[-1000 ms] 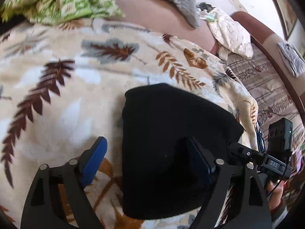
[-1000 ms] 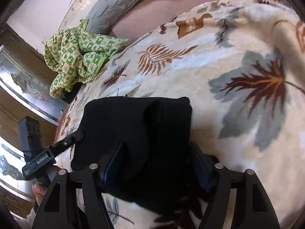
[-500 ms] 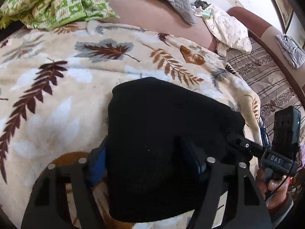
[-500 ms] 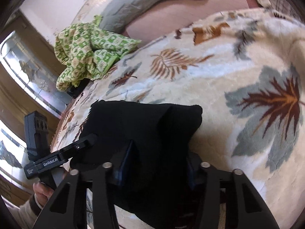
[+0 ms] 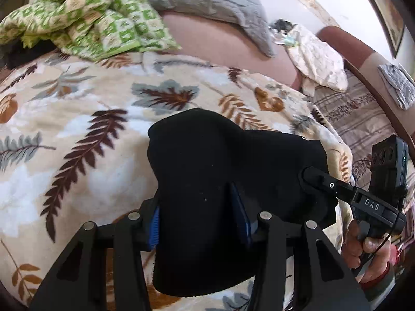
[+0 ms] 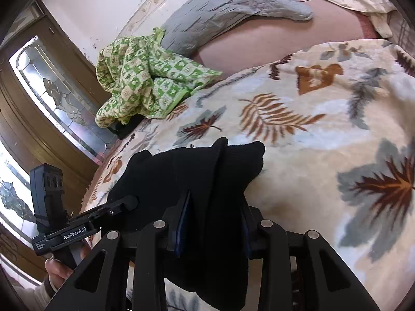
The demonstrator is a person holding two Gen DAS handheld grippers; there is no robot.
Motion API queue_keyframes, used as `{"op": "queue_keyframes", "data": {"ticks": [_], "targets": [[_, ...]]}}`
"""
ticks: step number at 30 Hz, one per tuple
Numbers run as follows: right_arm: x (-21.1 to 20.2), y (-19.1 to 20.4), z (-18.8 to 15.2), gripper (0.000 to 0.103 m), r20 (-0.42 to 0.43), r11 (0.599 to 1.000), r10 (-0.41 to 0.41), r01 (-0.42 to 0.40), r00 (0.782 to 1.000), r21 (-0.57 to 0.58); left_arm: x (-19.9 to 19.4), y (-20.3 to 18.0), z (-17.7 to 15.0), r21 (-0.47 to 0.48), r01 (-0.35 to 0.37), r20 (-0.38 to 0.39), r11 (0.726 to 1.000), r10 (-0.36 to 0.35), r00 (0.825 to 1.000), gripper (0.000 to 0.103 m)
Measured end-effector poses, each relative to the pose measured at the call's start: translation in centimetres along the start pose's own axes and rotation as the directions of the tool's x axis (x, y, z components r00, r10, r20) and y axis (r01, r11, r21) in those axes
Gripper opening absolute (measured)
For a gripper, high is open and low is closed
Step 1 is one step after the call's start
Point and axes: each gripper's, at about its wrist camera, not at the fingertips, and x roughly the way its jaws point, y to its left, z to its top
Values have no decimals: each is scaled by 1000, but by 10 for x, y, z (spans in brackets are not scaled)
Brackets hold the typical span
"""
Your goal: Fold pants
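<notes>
The black pants (image 5: pixel 207 155) lie bunched in a folded stack on the leaf-print blanket (image 5: pixel 77 134). My left gripper (image 5: pixel 198 220) grips their near left edge; its jaws are closing, and the blue pads (image 5: pixel 154 229) press the thick fabric between them. My right gripper (image 6: pixel 214 220) grips the near right edge of the pants (image 6: pixel 194 171), its jaws also closing on cloth. The held edge is raised off the blanket (image 6: pixel 311 155). Each view shows the other gripper with a hand on its handle at the pants' far side.
A green checked cloth (image 5: pixel 85 18) and a grey pillow (image 5: pixel 212 2) lie at the bed's far side. A cream cloth (image 5: pixel 319 62) and striped sheet (image 5: pixel 363 114) are on the right. A glazed wooden door (image 6: pixel 52 93) stands past the bed's left edge.
Both grippers have closed from wide apart onto the pants' near edge. They have risen, and the fabric has bunched and lifted with them.
</notes>
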Motion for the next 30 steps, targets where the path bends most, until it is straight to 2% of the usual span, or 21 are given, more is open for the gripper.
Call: {"op": "queue_keyframes", "data": {"ticks": [3, 5, 7, 9, 14, 17, 20, 23, 29, 30], "targets": [[16, 6, 0, 33, -31, 1000, -16, 15, 999, -5, 16, 12, -7, -33, -15, -49, 999, 13, 999, 46], [30, 4, -4, 37, -76, 999, -49, 50, 996, 1, 34, 21, -15, -55, -37, -85, 998, 32, 996, 56], [45, -2, -11, 45, -126, 993, -121, 121, 985, -4, 39, 25, -20, -71, -50, -66, 996, 45, 997, 73], [47, -6, -15, 48, -120, 988, -157, 157, 980, -6, 37, 26, -20, -74, -73, -57, 995, 69, 996, 78], [22, 13, -10, 51, -43, 968, -235, 230, 971, -96, 32, 20, -16, -40, -114, -41, 993, 112, 993, 78], [7, 37, -7, 48, 8, 960, -219, 216, 976, -179, 30, 15, -17, -26, -141, -23, 990, 140, 990, 78], [10, 58, -9, 43, 7, 954, -184, 181, 983, -241, 28, 14, -18, -21, -156, -12, 988, 156, 988, 78], [22, 68, -17, 38, -2, 931, -218, 207, 976, -300, 28, 12, -18, -6, -174, -1, 985, 174, 985, 78], [40, 49, -45, 31, -39, 910, -300, 274, 953, -312, 31, -1, -19, 46, -197, 12, 979, 196, 980, 79], [38, 46, -48, 31, -29, 913, -292, 270, 956, -304, 32, -3, -19, 53, -201, 16, 978, 201, 980, 80]]}}
